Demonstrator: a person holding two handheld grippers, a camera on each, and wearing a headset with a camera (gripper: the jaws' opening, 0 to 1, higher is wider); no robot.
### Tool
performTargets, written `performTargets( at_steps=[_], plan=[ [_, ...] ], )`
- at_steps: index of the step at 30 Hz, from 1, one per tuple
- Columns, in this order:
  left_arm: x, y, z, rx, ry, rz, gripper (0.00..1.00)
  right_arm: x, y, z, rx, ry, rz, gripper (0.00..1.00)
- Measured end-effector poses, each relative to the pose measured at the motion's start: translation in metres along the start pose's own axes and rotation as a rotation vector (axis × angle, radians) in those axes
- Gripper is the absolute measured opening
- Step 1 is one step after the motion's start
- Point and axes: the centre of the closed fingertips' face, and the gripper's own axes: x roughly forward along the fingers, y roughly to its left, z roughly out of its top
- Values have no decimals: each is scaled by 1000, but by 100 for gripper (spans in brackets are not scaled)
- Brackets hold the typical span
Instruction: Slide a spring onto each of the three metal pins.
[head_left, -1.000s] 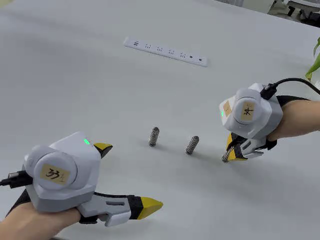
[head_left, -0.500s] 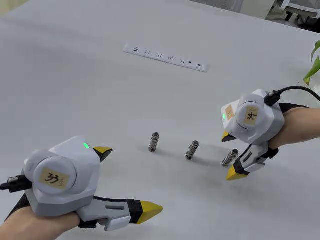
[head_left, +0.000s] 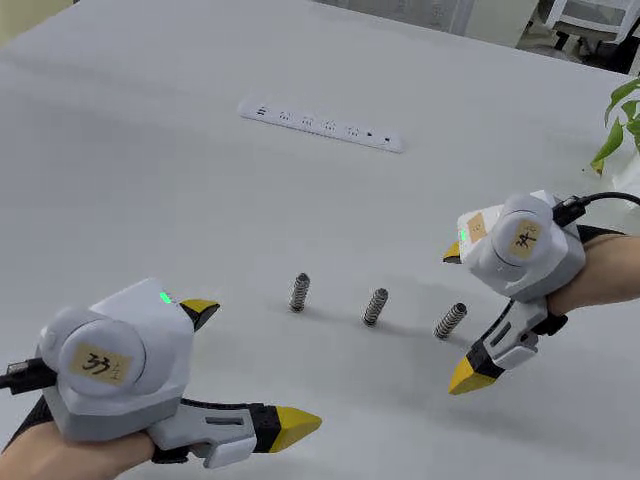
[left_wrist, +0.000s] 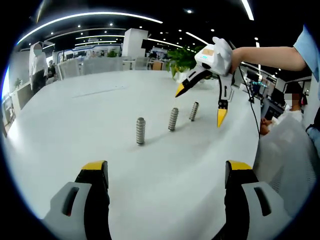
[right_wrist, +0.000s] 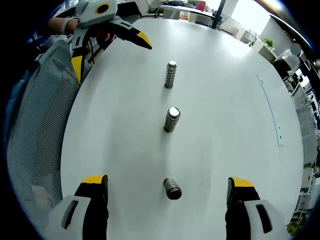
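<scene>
Three coiled metal springs stand in a row on the white table, each upright on a pin: the left spring (head_left: 299, 292) (left_wrist: 140, 131) (right_wrist: 170, 74), the middle spring (head_left: 375, 307) (left_wrist: 173, 119) (right_wrist: 172, 119) and the right spring (head_left: 450, 321) (left_wrist: 194, 111) (right_wrist: 173, 188), which leans a little. My right gripper (head_left: 460, 316) (right_wrist: 166, 187) is open, lifted just above and around the right spring without touching it. My left gripper (head_left: 250, 366) (left_wrist: 166, 172) hangs open and empty at the near left, well short of the springs.
A white power strip (head_left: 321, 125) lies farther back on the table (head_left: 150, 180). Green plant leaves (head_left: 617, 125) reach in at the right edge. Chairs and people stand beyond the table in the left gripper view.
My right gripper has opened, let go of the right spring and pulled back up and to the right. The spring stays standing on its pin. The left gripper has held still.
</scene>
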Motion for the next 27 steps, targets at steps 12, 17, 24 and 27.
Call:
performTargets(
  at_steps=[12, 17, 24, 27],
  plan=[
    [-1, 1, 2, -5, 2, 3, 96, -17, 10, 1, 111, -126, -49, 99],
    [-3, -1, 2, -2, 4, 6, 96, -27, 19, 0, 152, -195, -87, 99],
    [-5, -1, 4, 8, 6, 9, 96, -38, 35, -11, 228, -261, -126, 99],
    [-6, -2, 7, 16, 6, 9, 96, -40, 42, -17, 257, -276, -135, 99]
  ],
)
